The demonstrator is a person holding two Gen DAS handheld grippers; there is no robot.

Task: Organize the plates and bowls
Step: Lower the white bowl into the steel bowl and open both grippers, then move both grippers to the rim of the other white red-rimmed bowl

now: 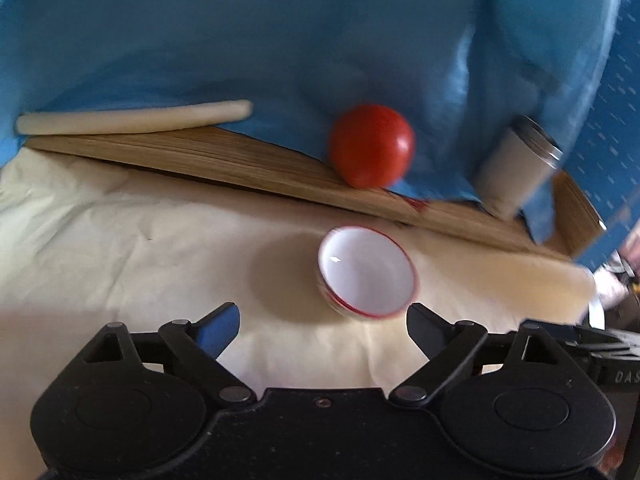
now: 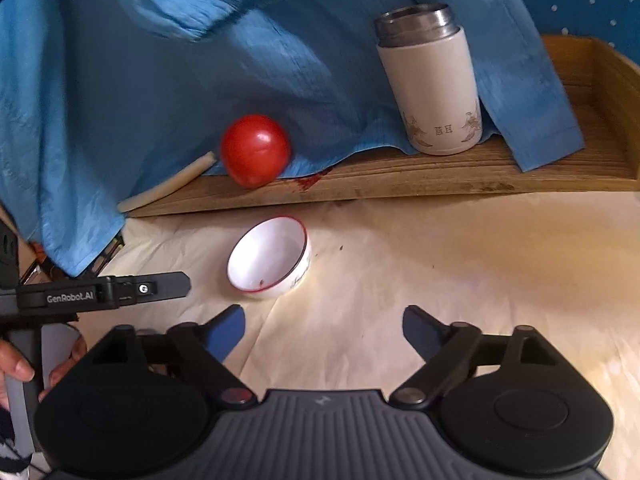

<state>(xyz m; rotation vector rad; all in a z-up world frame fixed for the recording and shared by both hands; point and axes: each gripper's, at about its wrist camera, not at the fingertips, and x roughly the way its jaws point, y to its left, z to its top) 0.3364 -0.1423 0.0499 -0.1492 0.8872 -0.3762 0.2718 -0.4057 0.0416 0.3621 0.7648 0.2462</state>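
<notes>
A small white bowl [image 2: 269, 258] with a red rim sits on the cream cloth [image 2: 440, 260] covering the table, tipped slightly, just in front of a wooden tray [image 2: 400, 178]. On the tray rest a red ball [image 2: 255, 150] and a white flask [image 2: 434, 84], with blue fabric [image 2: 120, 100] draped behind. The left claw [image 1: 322, 326] and the right claw [image 2: 323, 330] both gape wide, holding nothing; the bowl lies just beyond their tips.

Red-rimmed white bowl [image 2: 269, 258], tilted, empty
</notes>
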